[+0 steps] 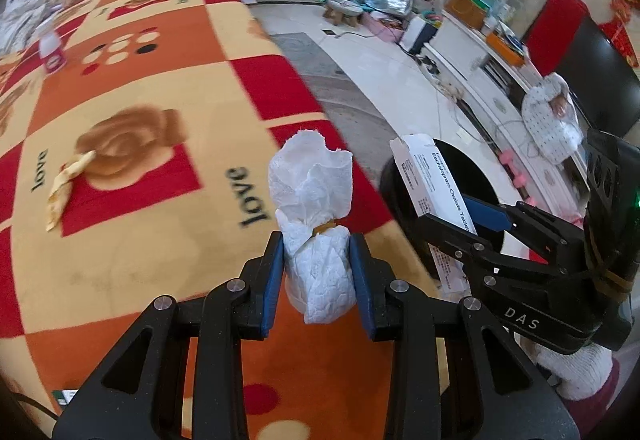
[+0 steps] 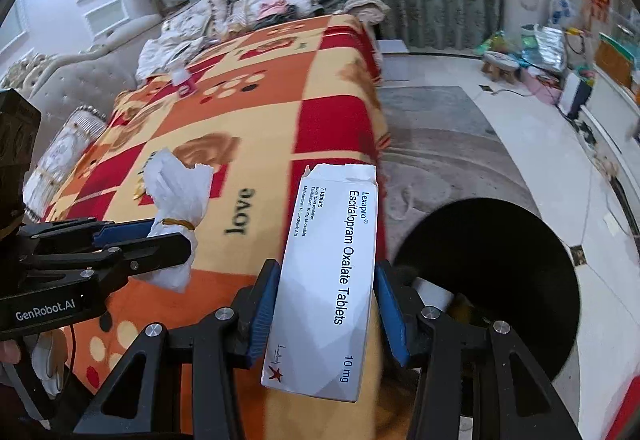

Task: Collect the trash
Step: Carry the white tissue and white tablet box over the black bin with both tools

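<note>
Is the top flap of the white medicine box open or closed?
Open. The medicine box, clamped in the right gripper, shows a torn, raised flap at its upper end in both views.

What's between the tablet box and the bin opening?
Nothing visible. The right tool holds the tablet box over the blanket's edge, and the black bin sits open just to its right with only floor around it.

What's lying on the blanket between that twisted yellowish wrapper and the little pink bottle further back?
Nothing: in the left wrist view only bare patterned blanket shows between the wrapper and the pink bottle.
</note>
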`<move>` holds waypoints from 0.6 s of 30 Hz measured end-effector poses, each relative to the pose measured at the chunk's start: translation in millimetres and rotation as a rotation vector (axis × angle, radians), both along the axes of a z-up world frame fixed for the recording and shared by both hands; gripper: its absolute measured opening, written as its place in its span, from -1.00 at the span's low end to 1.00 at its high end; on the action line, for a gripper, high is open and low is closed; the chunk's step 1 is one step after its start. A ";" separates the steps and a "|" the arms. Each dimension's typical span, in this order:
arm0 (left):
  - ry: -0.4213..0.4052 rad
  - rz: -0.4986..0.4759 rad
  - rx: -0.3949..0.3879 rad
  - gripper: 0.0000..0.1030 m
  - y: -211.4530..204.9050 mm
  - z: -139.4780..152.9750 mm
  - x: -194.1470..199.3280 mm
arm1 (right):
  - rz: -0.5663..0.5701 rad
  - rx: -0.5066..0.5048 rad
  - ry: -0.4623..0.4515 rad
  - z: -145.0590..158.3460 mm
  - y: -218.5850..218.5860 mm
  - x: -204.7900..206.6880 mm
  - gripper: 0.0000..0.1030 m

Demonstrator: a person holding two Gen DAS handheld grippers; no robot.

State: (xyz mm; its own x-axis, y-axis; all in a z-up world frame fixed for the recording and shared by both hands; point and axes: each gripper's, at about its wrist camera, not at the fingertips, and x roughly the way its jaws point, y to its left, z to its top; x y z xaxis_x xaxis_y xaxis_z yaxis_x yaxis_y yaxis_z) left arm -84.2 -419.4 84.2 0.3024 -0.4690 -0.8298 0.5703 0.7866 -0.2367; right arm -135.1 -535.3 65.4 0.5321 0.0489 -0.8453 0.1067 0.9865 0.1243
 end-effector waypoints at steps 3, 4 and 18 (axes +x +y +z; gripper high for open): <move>0.004 -0.025 -0.004 -0.41 -15.8 -0.6 -3.2 | -0.034 -0.002 0.002 0.4 -16.6 -8.4 -0.10; 0.004 -0.033 -0.004 -0.41 -21.2 -1.1 -4.1 | -0.044 -0.003 0.005 0.0 -21.7 -10.9 -0.10; 0.038 -0.133 -0.027 -0.41 -91.2 -10.7 -14.3 | -0.166 -0.002 0.029 -7.7 -82.2 -36.0 -0.10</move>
State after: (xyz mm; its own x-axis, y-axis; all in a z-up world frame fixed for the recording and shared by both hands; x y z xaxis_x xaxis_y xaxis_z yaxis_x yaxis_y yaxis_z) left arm -98.5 -510.6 73.5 0.2049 -0.5251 -0.8260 0.6597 0.6975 -0.2798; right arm -171.1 -617.5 57.7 0.5081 -0.0393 -0.8604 0.2714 0.9554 0.1166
